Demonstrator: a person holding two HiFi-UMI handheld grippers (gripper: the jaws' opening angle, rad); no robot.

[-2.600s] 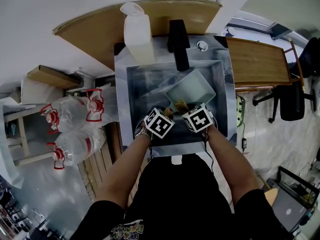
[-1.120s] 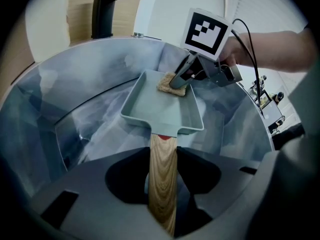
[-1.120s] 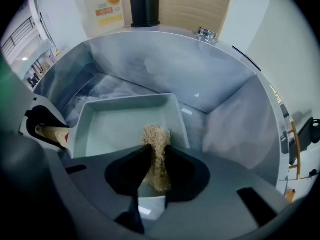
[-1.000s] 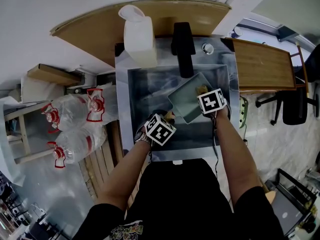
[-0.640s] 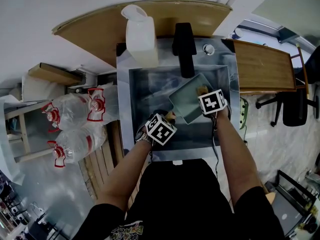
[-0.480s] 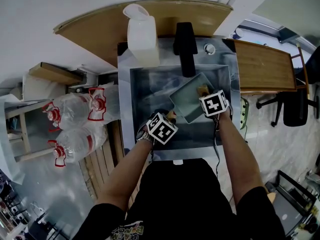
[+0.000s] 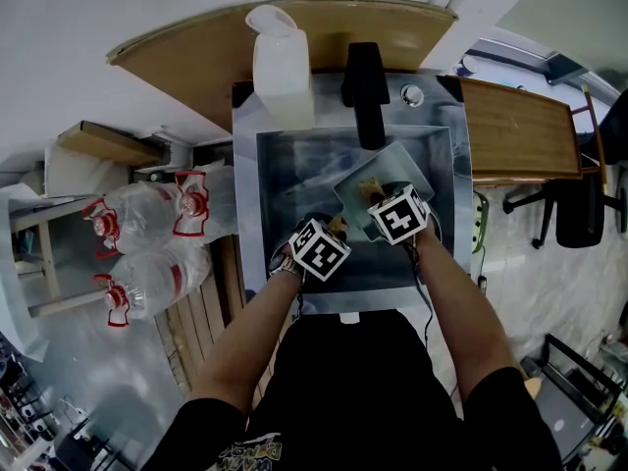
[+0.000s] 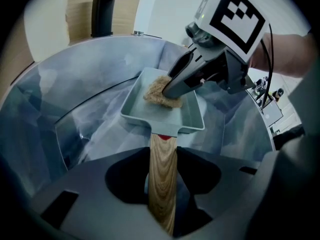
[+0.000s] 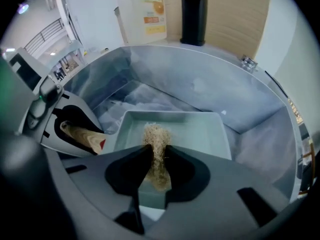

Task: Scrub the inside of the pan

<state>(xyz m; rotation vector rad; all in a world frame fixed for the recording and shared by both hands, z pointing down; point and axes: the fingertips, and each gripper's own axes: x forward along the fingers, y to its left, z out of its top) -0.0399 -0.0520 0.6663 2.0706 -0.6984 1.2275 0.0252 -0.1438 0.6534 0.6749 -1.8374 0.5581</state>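
Observation:
A square pale-green pan (image 7: 394, 170) lies tilted in the steel sink (image 7: 285, 165). Its wooden handle (image 8: 162, 174) runs back between the jaws of my left gripper (image 8: 163, 180), which is shut on it. The same gripper shows under its marker cube at the sink's near left (image 7: 332, 228). My right gripper (image 9: 157, 166) is shut on a tan fibrous scrubber (image 9: 155, 139). The scrubber (image 8: 160, 93) presses on the pan's floor (image 8: 150, 115) near the middle. From the head view the right gripper (image 7: 381, 196) reaches into the pan from the near right.
A black faucet (image 7: 365, 91) rises behind the sink, with a translucent jug (image 7: 283, 67) to its left. A wooden counter (image 7: 510, 126) lies to the right. Large water bottles (image 7: 147, 234) stand on the floor at left. The sink walls (image 9: 200, 79) close round the pan.
My right gripper has drawn the scrubber from the pan's far right side back toward its middle, nearer the handle. The left gripper keeps its hold on the handle in the same place.

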